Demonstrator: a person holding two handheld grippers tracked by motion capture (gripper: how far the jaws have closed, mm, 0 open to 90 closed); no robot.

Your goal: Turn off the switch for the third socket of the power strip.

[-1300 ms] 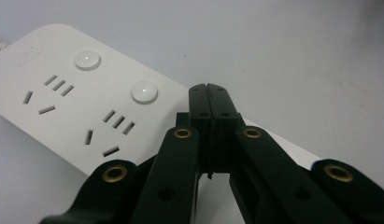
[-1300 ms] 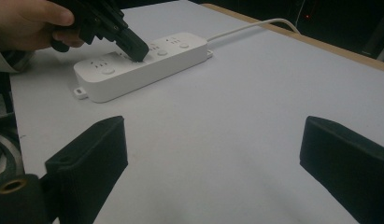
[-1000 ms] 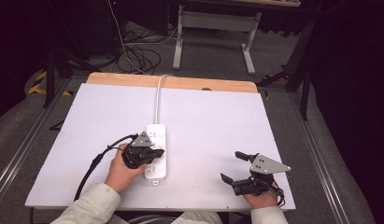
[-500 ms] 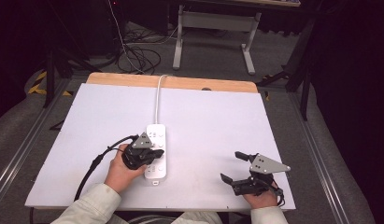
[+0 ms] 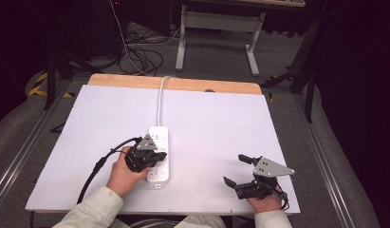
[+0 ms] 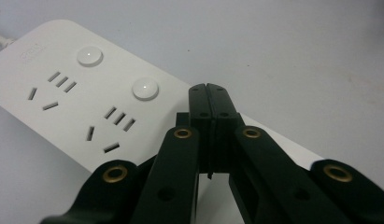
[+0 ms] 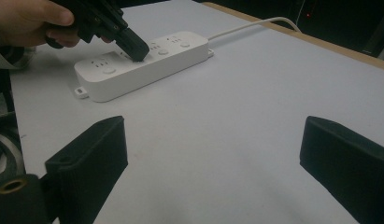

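Observation:
A white power strip lies lengthwise near the table's middle, and its cord runs to the far edge. My left gripper is shut, with nothing between the jaws. Its tip is down on the strip's top face, where the right gripper view shows the left gripper on the power strip. In the left gripper view the closed left gripper points over the power strip, just past a round button. My right gripper stands wide open near the front right, empty; its pads frame bare table.
The white tabletop has a wooden strip along its far edge. A black cable trails from the left gripper toward the front edge. Beyond the table are floor cables and a metal stand.

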